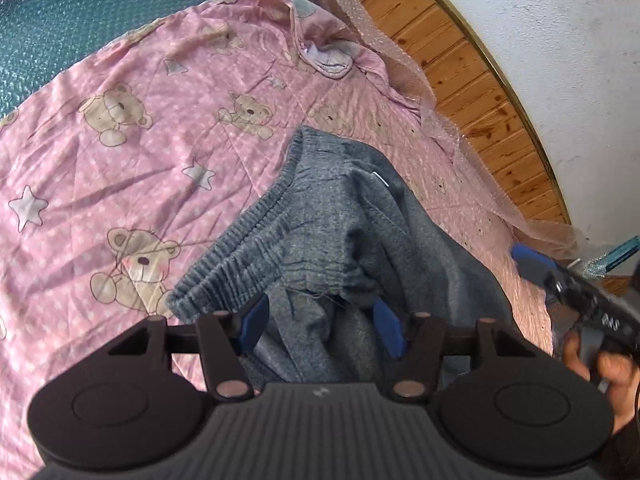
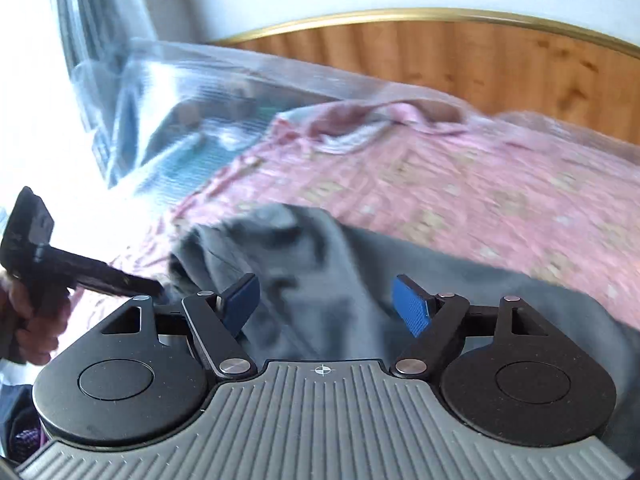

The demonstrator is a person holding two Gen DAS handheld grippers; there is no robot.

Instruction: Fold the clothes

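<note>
Open flat pink bear-print quilt [image 1: 100,208] left of rumpled grey knit sweatpants [image 1: 344,216] (free passage); wooden headboard [image 1: 492,92] and clear plastic sheeting [image 2: 180,92] block far side.

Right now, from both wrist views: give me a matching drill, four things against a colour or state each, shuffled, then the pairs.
Things:
1. grey knit trousers with elastic waistband
2. pink quilted bedspread with teddy bears and stars
3. wooden headboard with brass rim
4. left gripper

Descriptions:
A. curved, amber planks under a gold edge
B. jaws apart, blue pads either side of grey cloth
C. crumpled in a heap, waistband towards the headboard
D. spread out under the garment, wrinkled

Pairs: 1-C, 2-D, 3-A, 4-B
</note>
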